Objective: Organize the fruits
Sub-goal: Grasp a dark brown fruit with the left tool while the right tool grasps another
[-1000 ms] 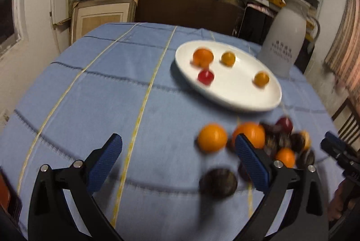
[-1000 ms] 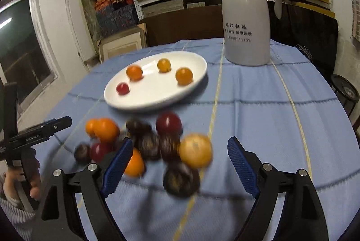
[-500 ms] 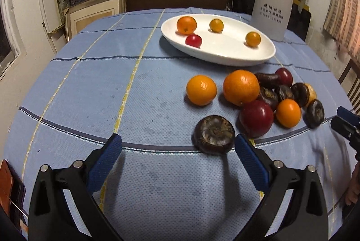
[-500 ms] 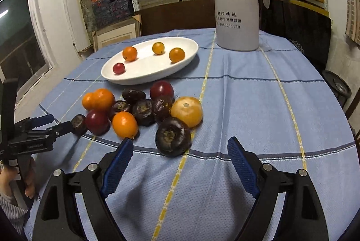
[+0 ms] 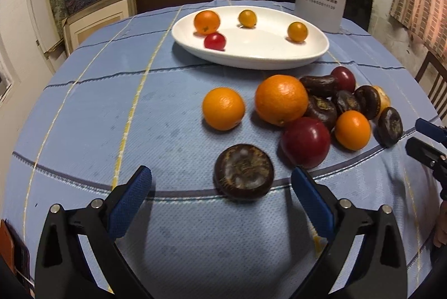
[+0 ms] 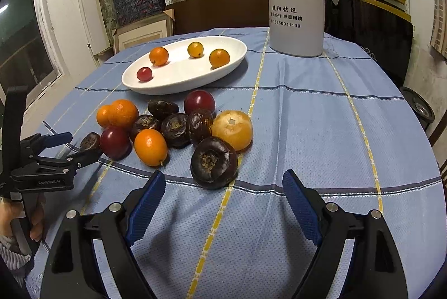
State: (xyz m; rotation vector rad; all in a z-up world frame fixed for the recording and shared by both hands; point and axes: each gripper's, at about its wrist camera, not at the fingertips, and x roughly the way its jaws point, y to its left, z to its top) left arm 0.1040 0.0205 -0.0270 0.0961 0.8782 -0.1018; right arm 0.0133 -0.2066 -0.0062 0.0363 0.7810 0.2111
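Observation:
A heap of fruit lies on the blue cloth: oranges (image 5: 280,99), red plums (image 5: 305,142) and several dark brown water chestnuts. One dark chestnut (image 5: 244,171) sits apart, just ahead of my open left gripper (image 5: 222,186), nothing between its blue pads. In the right wrist view another dark chestnut (image 6: 213,162) lies just in front of my open right gripper (image 6: 222,188), beside a yellow-orange fruit (image 6: 232,129). The white oval plate (image 5: 268,59) (image 6: 178,82) behind the heap holds three small orange fruits and one small red one (image 5: 214,41).
A white thermos jug (image 6: 296,0) stands behind the plate at the right. The round table's cloth (image 5: 97,117) has yellow and dark stripes. Shelves with boxes fill the back wall. A wooden chair (image 5: 431,75) stands at the right edge. The left gripper (image 6: 64,149) shows beside the heap.
Both grippers have come down and closer to the fruit heap; the fruit looks larger and sharper. The left gripper has rolled level. Both stay open.

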